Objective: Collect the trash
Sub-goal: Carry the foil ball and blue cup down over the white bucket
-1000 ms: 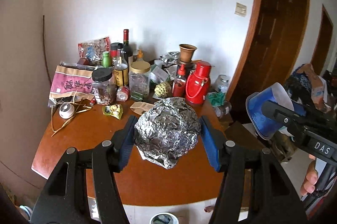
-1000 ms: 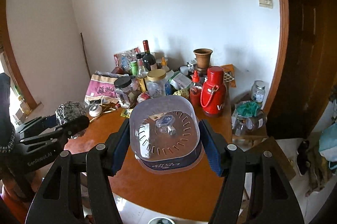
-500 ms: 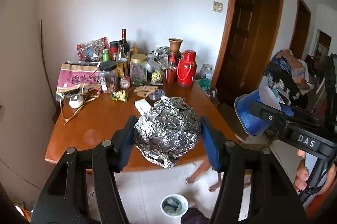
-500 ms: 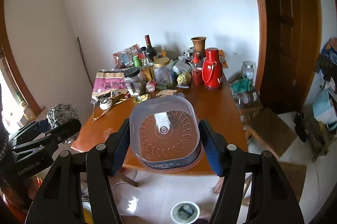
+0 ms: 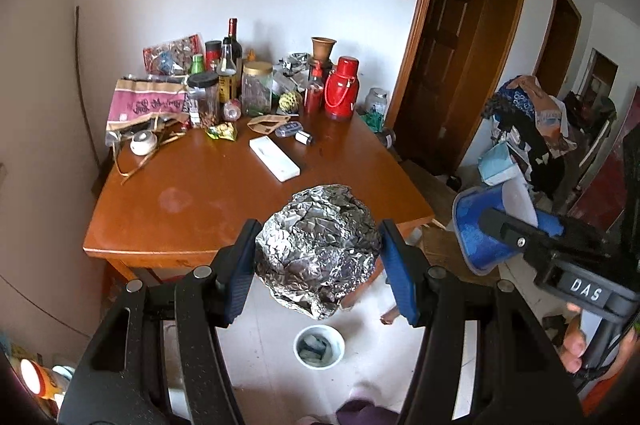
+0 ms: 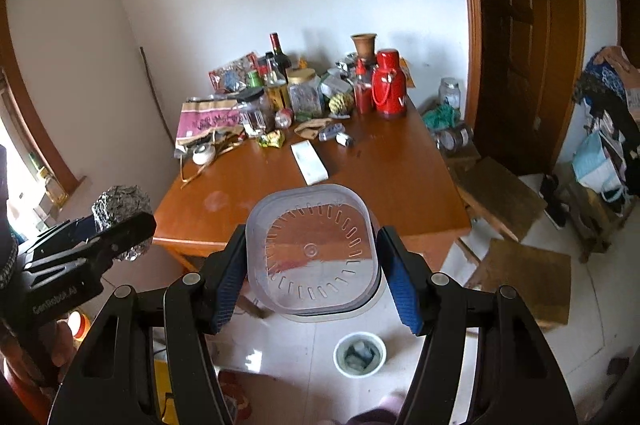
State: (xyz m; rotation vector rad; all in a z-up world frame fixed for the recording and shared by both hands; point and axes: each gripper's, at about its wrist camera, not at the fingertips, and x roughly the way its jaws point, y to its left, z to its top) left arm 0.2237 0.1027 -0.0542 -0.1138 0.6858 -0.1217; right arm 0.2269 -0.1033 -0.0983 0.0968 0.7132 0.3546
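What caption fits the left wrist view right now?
Left gripper clamps a crumpled foil ball above a small white bin, beside the cluttered wooden table.

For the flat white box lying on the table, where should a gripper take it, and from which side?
Grip the white box across its narrow width near the middle, coming down from above. It lies flat and long on the table, with bare wood along both long edges, so fingers fit beside it. Both grippers are full now.

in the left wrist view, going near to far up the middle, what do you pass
small white bin on the floor → foil ball held in the left tongs → long white box on the table → gold-lidded jar → wall
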